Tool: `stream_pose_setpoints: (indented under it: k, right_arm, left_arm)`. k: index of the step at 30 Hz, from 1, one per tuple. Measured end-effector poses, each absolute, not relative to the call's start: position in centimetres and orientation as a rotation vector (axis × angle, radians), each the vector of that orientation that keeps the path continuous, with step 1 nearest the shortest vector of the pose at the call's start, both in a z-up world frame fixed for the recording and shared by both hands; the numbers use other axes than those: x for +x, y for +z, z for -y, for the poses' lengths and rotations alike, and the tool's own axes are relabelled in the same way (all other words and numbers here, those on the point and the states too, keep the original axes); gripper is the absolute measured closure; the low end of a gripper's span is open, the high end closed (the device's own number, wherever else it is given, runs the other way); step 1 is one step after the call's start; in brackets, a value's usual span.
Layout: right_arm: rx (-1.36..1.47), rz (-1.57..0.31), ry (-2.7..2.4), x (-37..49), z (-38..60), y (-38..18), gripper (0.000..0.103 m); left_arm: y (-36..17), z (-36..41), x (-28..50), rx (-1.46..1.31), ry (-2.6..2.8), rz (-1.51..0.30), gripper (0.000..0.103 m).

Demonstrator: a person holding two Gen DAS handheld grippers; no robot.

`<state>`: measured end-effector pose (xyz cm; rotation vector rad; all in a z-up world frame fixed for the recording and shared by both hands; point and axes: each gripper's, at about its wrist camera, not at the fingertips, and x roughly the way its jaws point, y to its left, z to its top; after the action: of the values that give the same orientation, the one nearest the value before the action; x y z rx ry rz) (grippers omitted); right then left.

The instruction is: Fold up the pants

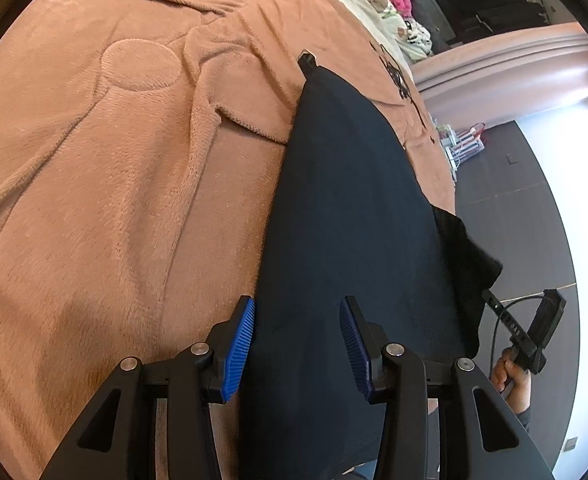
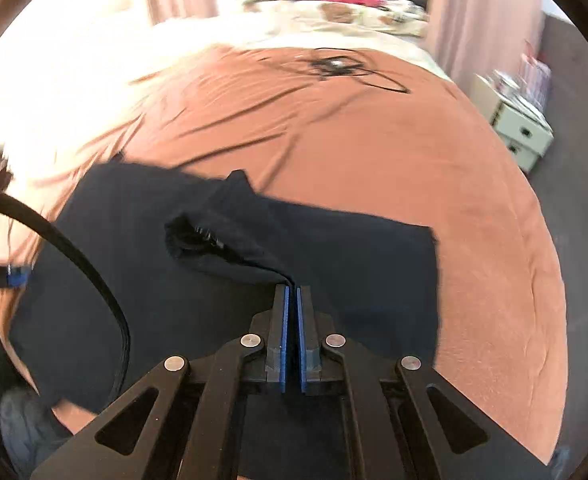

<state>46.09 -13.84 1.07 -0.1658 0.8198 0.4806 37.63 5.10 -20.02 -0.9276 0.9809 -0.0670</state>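
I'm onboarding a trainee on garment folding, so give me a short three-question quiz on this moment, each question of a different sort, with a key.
1. True or false: the right gripper is shut on a fold of the dark pants.
2. Multiple choice: the left gripper is A) shut on the blanket, B) open with the pants between its pads, C) holding a cable.
3. Fill in: the pants lie on a ____-coloured blanket.

Key: 1 true; 2 B; 3 brown.
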Motion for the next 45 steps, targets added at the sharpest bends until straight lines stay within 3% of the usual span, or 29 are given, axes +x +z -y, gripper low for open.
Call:
stream_pose_setpoints:
  k: [16,30,32,36,43,44,45]
  right_arm:
    - [0.169,-0.935,0.289,51.6,19.6,-1.4,0.102]
    - [0.128,-0.97,0.247,54.1,17.7,-1.7,0.103]
    - [0.125,-0.958,0.264,54.4,17.5,-1.2,0.097]
    - [0.118,-0.902,0.274,55.0,17.4,-0.1,0.046]
    - [0.047,-0.945,0.28,57.6,15.0,-1.9,0.046]
    - [0.032,-0.953,0.276,58.0,14.7,-2.2,0.049]
    - [0.017,-0.967,0.274,58.4,14.4,-2.7,0.059]
  left_arm:
    - [-19.9,-4.7,39.1,-0.893,-0.071,-0.986,0.057]
    - [-20.5,-4.2,40.0,-0.874,-0.094,-0.999,0.057]
    - [-20.5,-4.2,40.1,-0.874,-0.095,-0.998,0.057]
    - [-20.3,-4.1,40.4,-0.88,-0.093,-0.995,0.057]
    - [-20.5,-4.5,40.6,-0.895,-0.094,-0.989,0.057]
    - [-20.4,-4.5,40.6,-0.897,-0.094,-0.988,0.057]
    - [-20.4,-4.6,40.6,-0.9,-0.096,-0.988,0.057]
